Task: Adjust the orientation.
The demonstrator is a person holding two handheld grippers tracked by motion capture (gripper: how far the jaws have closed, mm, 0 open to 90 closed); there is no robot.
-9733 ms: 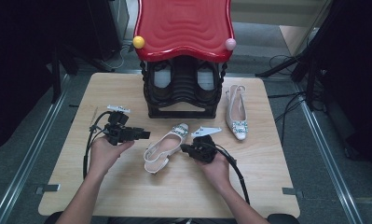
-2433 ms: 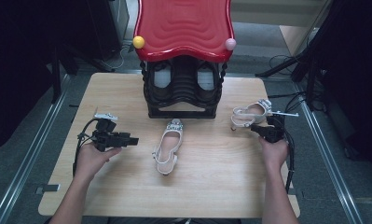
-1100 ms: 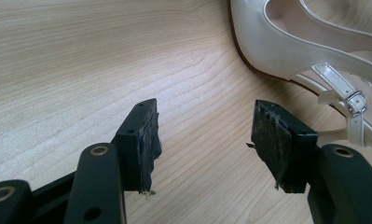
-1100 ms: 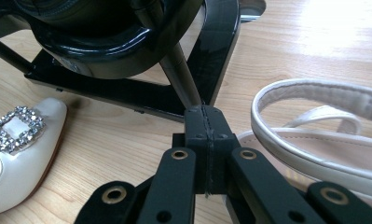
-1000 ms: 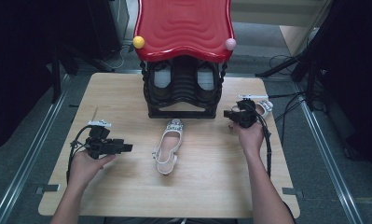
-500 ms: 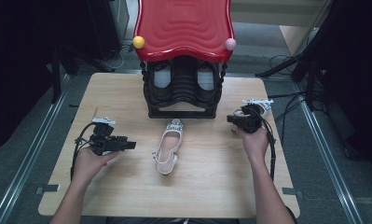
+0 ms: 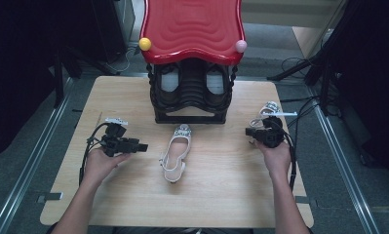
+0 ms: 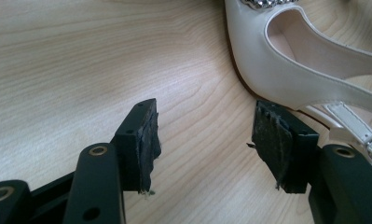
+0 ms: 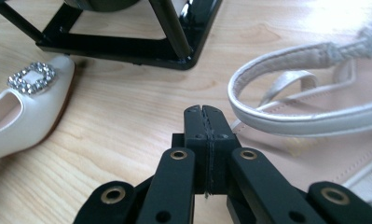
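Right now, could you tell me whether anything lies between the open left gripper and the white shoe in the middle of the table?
Nothing visible does. In the high view, only bare wooden table lies between the left gripper and the white shoe. In the left gripper view the jaws stand open and empty, with the shoe's side just beyond one jaw.
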